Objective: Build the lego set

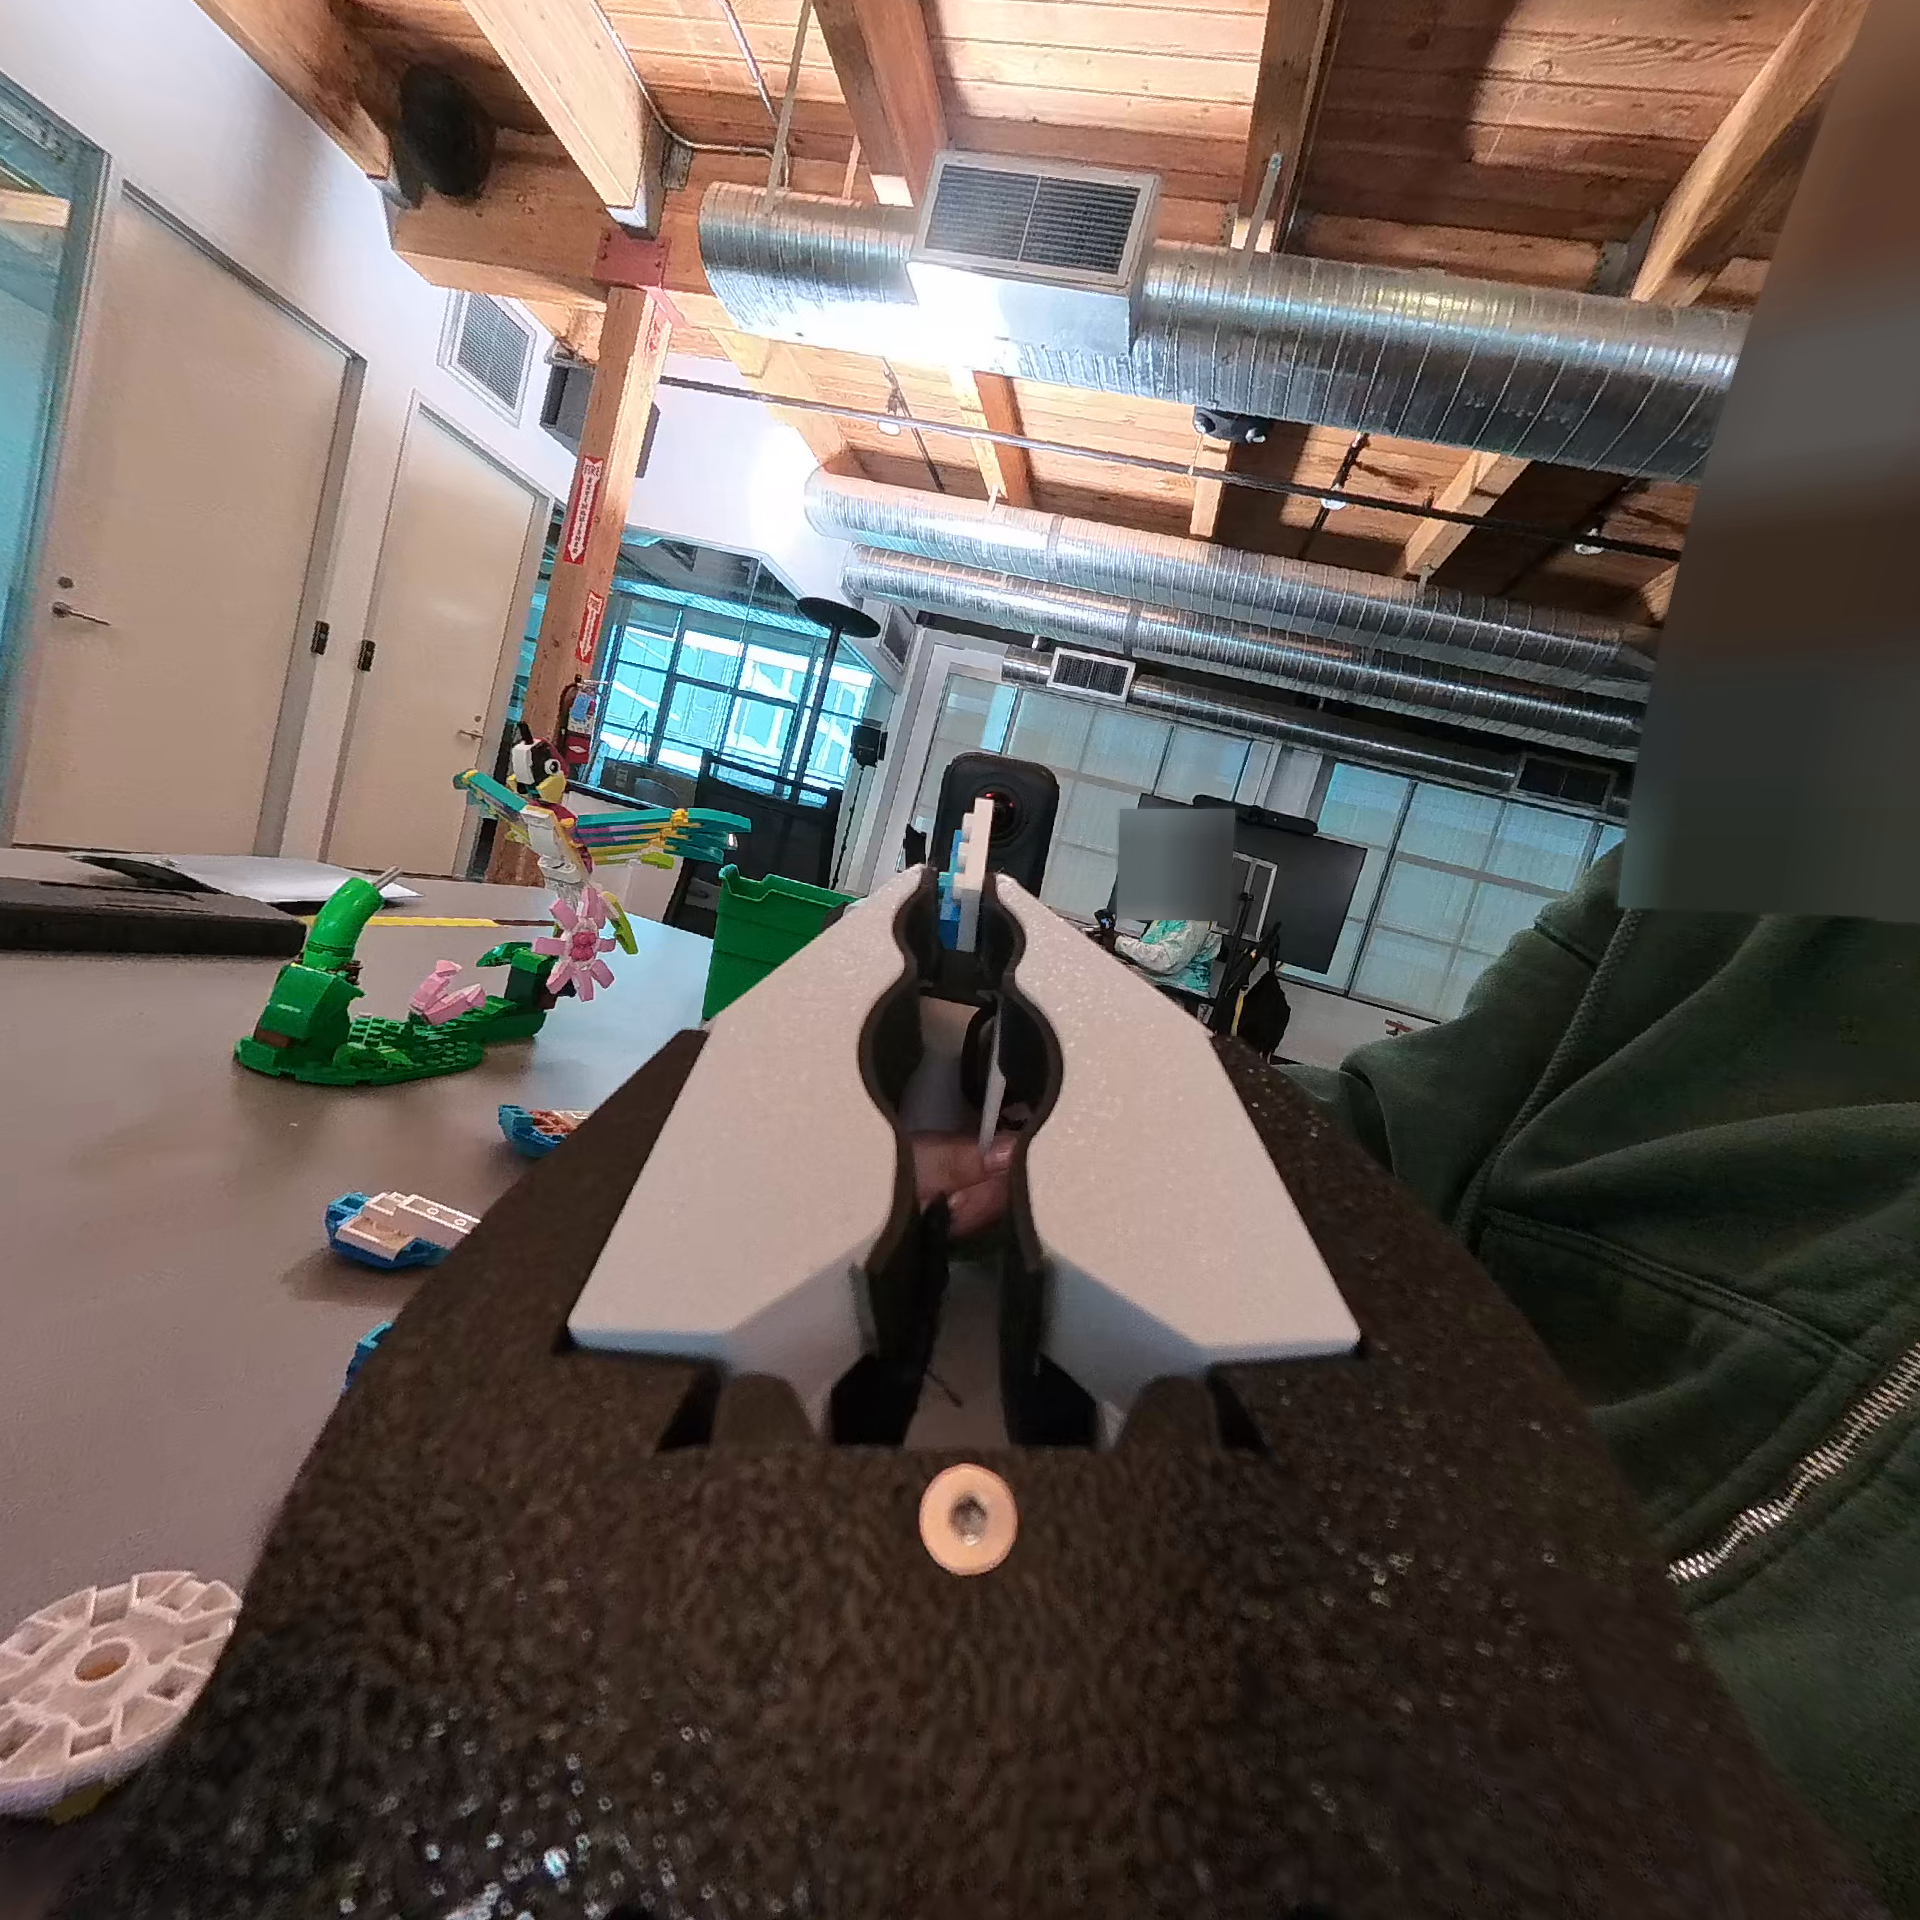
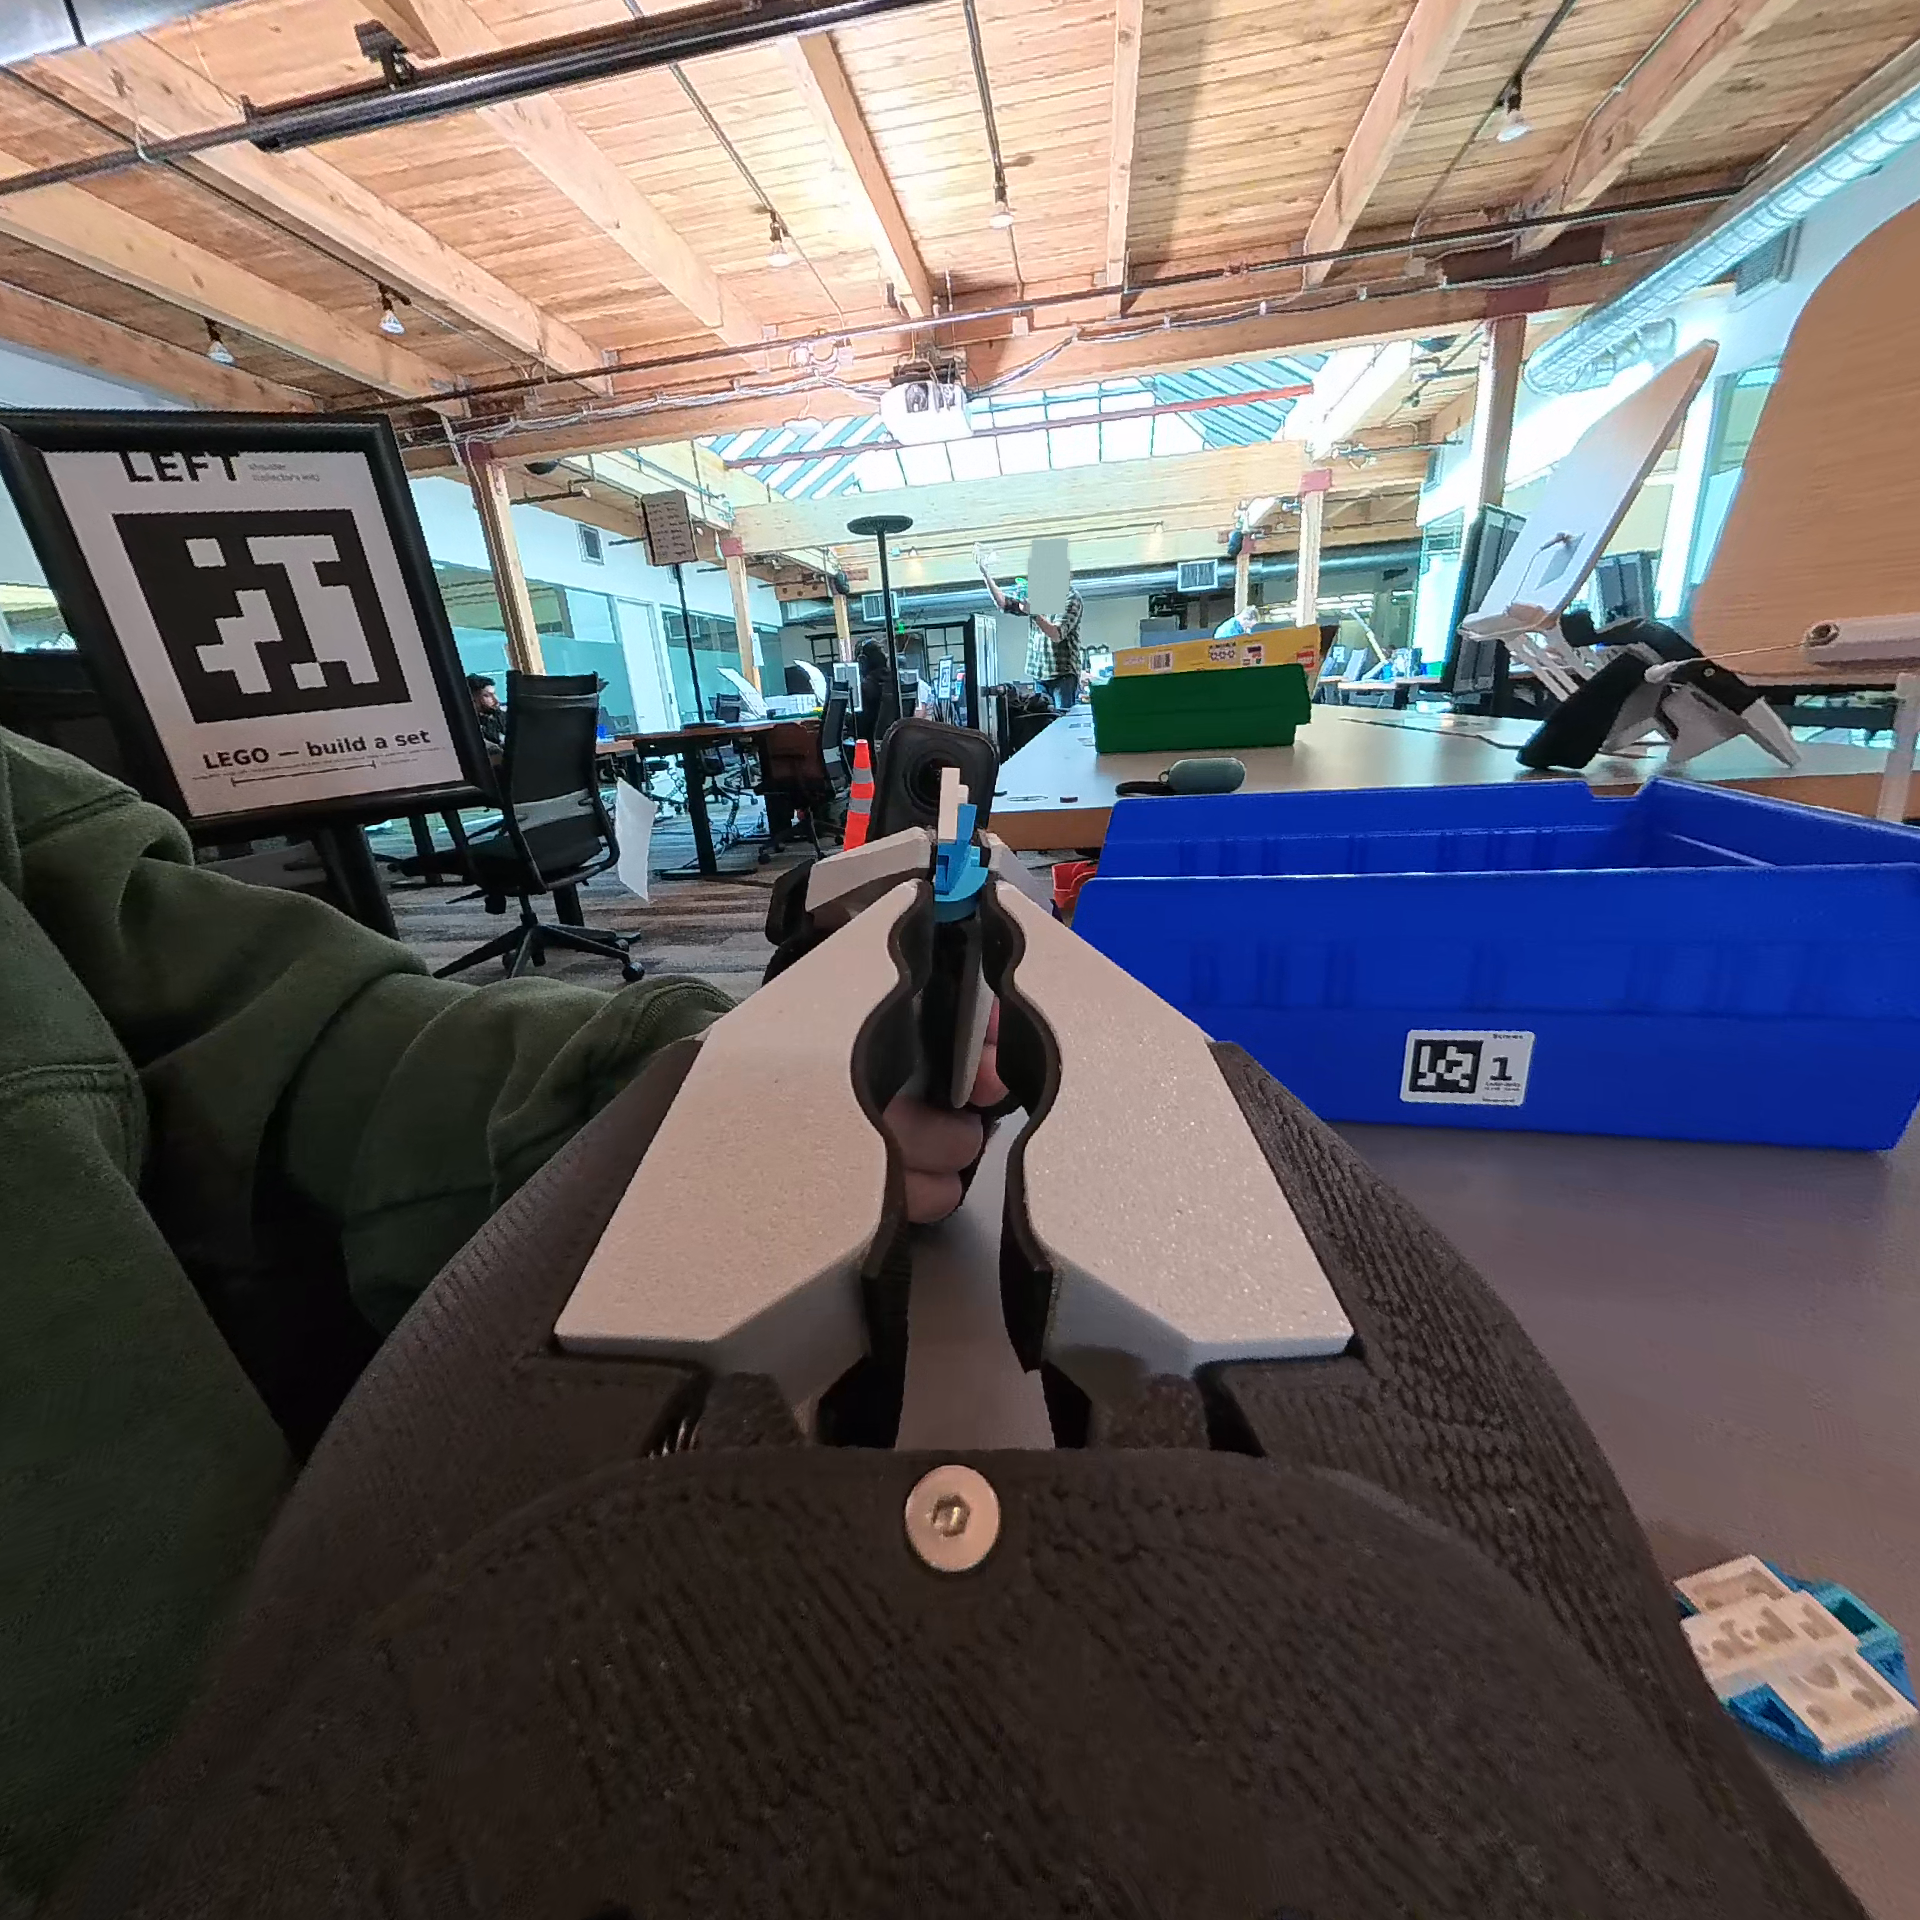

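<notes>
Above the grey desk (image 1: pixel 156 1195), in front of your chest, you held the two tools tip to tip, each camera looking straight at the other. Your left tool (image 1: pixel 961 904) was closed, its grey fingers pinched on a small blue-and-white plastic brick assembly (image 1: pixel 975 852) that stood up out of the tips. Your right tool (image 2: pixel 951 894) was likewise closed on the same little assembly from the opposite side, so the piece hung in the air between them, clear of the desk. How much of it each tool gripped could not be told, since the fingers hid its lower part. Left of your left tool, well apart from it, a green brick-built plant base with pink flowers and a bright-winged bird (image 1: pixel 416 997) stood on the desk. Nearer lay a loose blue-and-white brick piece (image 1: pixel 400 1226) and a white round ribbed plastic disc (image 1: pixel 99 1673). Beside your right tool sat a large blue plastic bin (image 2: pixel 1507 935), and another blue-and-white brick cluster (image 2: pixel 1797 1673) lay close by the tool's body. Your dark green sleeve (image 2: pixel 312 1039) filled the near side of that view.
</notes>
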A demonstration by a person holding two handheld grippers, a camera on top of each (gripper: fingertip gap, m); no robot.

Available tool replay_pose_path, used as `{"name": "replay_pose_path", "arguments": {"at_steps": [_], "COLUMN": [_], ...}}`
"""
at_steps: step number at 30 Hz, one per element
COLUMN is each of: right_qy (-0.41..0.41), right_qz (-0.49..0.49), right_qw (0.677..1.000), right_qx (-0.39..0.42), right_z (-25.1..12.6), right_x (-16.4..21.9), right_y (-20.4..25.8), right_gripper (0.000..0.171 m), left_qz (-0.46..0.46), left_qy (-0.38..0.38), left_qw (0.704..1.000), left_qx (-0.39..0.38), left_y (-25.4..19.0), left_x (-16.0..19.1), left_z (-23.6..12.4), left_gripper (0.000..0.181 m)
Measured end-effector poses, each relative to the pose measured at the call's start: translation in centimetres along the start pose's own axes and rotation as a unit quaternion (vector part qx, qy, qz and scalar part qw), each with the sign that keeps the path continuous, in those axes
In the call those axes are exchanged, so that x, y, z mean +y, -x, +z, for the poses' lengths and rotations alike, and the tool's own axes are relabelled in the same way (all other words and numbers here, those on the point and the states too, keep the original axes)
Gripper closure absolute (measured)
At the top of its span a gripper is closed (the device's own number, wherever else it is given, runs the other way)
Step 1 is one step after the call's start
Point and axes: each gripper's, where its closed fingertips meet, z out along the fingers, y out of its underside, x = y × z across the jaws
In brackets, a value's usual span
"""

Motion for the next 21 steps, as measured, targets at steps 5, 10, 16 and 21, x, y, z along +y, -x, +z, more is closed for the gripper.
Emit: {"name": "replay_pose_path", "arguments": {"at_steps": [5,10,16,21], "right_qy": [0.0,0.0,0.001,0.003], "right_qz": [0.001,0.0,-0.002,-0.02], "right_qw": [1.0,1.0,1.0,1.0], "right_qx": [0.0,0.0,0.001,0.009], "right_z": [0.01,0.02,0.02,0.0], "right_x": [0.0,0.01,0.01,-0.03], "right_y": [-0.04,-0.08,-0.1,-0.2], "right_gripper": [0.165,0.165,0.165,0.165], "left_qz": [-0.002,-0.002,-0.002,-0.002], "left_qy": [0.0,0.0,0.0,0.0], "left_qw": [1.0,1.0,1.0,1.0], "left_qx": [0.0,0.0,0.001,-0.002], "left_y": [0.0,0.0,-0.02,0.03], "left_x": [0.0,0.01,0.02,0.03], "left_z": [-0.01,0.0,0.0,0.02], "left_gripper": [0.178,0.178,0.178,0.178]}}
